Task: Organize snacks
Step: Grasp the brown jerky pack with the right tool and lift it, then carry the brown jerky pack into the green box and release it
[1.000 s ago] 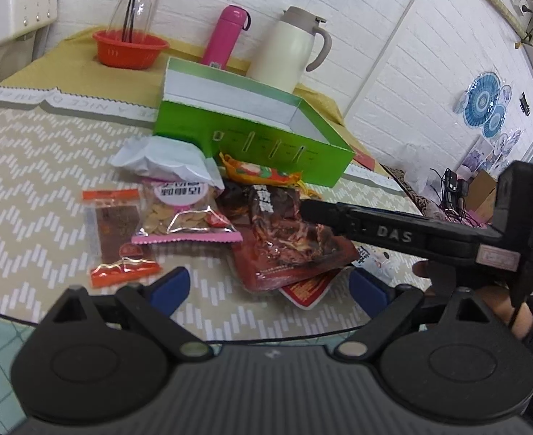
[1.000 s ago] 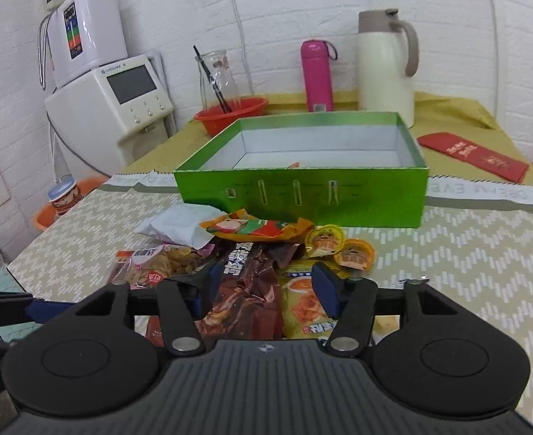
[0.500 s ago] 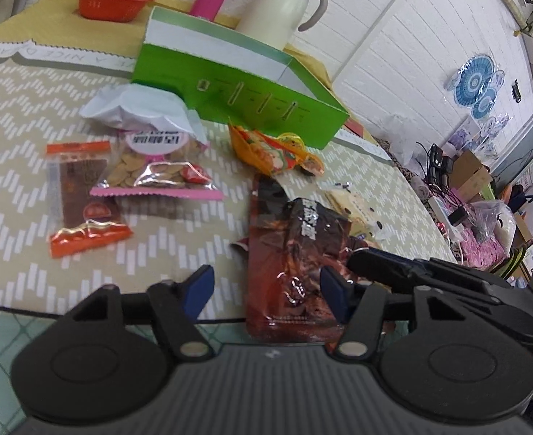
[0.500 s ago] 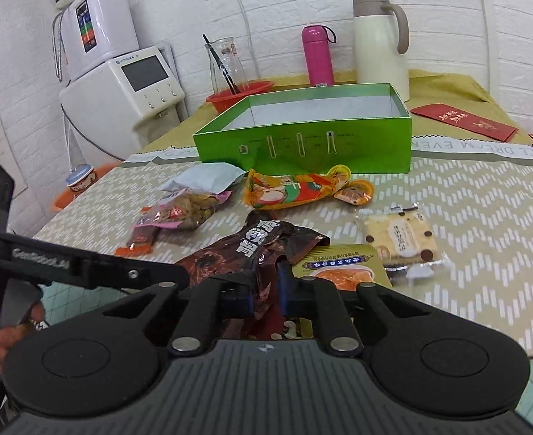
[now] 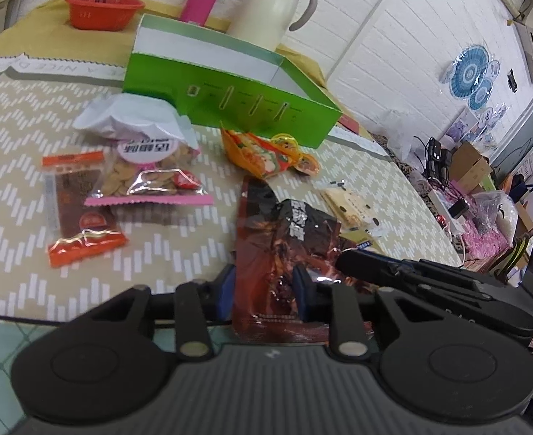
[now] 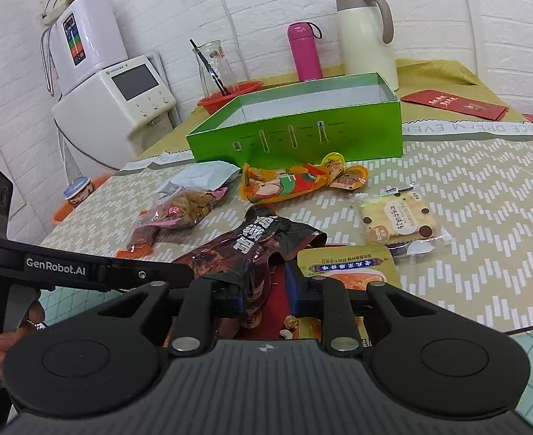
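A dark brown snack bag (image 5: 284,246) lies at the table's near edge, lifted a little. My left gripper (image 5: 263,290) is closed on its near end. My right gripper (image 6: 266,286) has eased slightly apart around the same bag (image 6: 244,253). The open green box (image 5: 230,83) stands at the back; it also shows in the right wrist view (image 6: 302,134). A nut bag (image 5: 150,177), an orange-ended jerky pack (image 5: 78,214), an orange snack bag (image 5: 263,152), a cookie pack (image 6: 397,221) and a yellow packet (image 6: 346,264) lie on the table.
A white crumpled bag (image 5: 128,116) lies before the box. Behind it stand a pink bottle (image 6: 302,54), a cream jug (image 6: 364,32) and a red bowl (image 5: 103,11). A white appliance (image 6: 121,94) stands to the left. Red envelopes (image 6: 451,103) lie far right.
The right gripper closed on the brown bag and pulled it to the near edge, then loosened a little. The left gripper came in and closed on the bag's near end.
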`<state>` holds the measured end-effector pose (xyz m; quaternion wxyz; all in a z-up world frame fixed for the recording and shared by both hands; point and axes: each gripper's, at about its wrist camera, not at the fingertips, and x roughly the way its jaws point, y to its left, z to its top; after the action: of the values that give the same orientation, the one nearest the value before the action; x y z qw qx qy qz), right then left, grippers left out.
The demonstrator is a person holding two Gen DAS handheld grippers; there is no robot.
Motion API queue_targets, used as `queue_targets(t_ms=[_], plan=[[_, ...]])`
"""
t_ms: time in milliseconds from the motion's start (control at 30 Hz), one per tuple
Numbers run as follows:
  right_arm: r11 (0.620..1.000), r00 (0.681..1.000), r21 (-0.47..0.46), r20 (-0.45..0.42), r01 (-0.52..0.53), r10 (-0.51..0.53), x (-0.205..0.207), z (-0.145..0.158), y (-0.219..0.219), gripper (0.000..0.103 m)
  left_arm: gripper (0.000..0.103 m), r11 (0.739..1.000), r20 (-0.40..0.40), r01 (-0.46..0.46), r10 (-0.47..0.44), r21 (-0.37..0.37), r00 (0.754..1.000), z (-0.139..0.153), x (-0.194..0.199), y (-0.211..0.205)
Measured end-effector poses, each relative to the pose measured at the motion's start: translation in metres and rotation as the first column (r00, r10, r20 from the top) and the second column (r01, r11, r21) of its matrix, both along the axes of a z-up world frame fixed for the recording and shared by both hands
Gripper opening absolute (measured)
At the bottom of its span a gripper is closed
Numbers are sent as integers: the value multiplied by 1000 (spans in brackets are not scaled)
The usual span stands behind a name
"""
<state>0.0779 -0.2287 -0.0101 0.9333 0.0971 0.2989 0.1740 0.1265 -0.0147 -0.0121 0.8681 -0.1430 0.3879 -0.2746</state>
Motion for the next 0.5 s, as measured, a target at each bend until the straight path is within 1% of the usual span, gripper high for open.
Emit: queue_targets(t_ms=[100,300,400,500], plan=[[999,999,-35,42,4,-3,-7,9,6,21,21,1000,32,-11,12,-17,999,11,-8,3],[1000,991,-24,134,-1,5,-19,38,7,20,21,998,110,-27,34,-63,993,46,-20,12],[1000,981,-30,193,-6,11,-17,56,8,20,21,995,151,-29,43,-90,988,65,-17,15],[999,971,-46,237,-8,19,-5,72,9,20,21,994,183,-31,50,-104,982,82,-5,14]])
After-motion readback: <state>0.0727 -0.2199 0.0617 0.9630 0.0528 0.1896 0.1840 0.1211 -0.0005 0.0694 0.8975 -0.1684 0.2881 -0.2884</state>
